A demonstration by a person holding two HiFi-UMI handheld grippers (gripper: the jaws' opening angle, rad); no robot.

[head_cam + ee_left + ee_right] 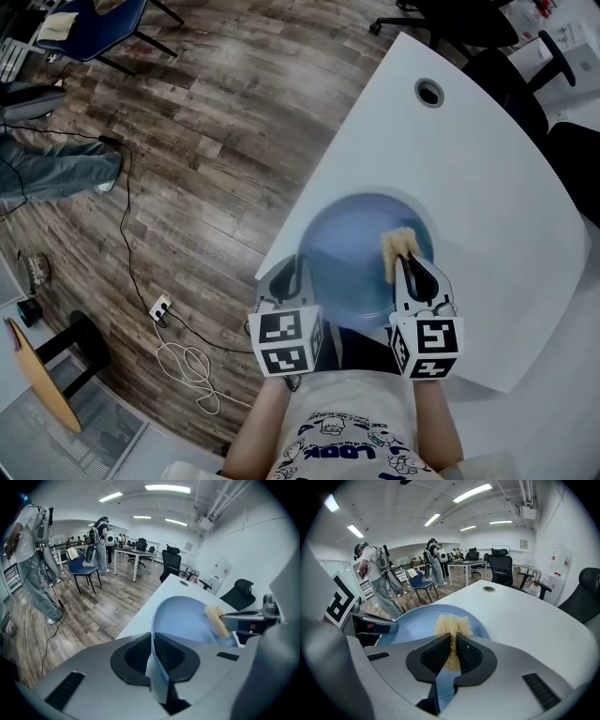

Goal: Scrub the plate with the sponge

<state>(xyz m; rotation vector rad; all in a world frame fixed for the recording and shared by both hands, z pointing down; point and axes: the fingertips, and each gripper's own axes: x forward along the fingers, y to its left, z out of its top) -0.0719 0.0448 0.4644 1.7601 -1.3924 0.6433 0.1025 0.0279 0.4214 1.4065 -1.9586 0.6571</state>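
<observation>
At the surface's near edge: the blue plate (352, 234) sits on the white surface (487, 178), its near side overhanging toward you.
Left gripper (153, 654): fingers closed on the plate's near-left rim, which runs edge-on between them.
Right gripper (452, 649): fingers clamped on the yellow sponge (453, 624). Its frayed end sticks out ahead of the tips.
Sponge position: over the right part of the plate, near the far-right rim. It looks to be touching the plate face, but I can't confirm contact.
Step, my read: scrubbing under way, and most of the plate face is probably still to cover.
Grip advice: keep your left clamp firm so the plate can't swivel or slide off the edge while you push.
Stroke advice: tip the right gripper down so only the sponge meets the plate, not the finger tips. Work in overlapping strokes from the right rim across the centre toward your left gripper.
Pressure advice: press down into the surface rather than out toward the overhang.
Risk: the sponge is held by a thin pinch, so hard sideways drag may pull it out. Stop short of the left fingers to avoid a knock.
</observation>
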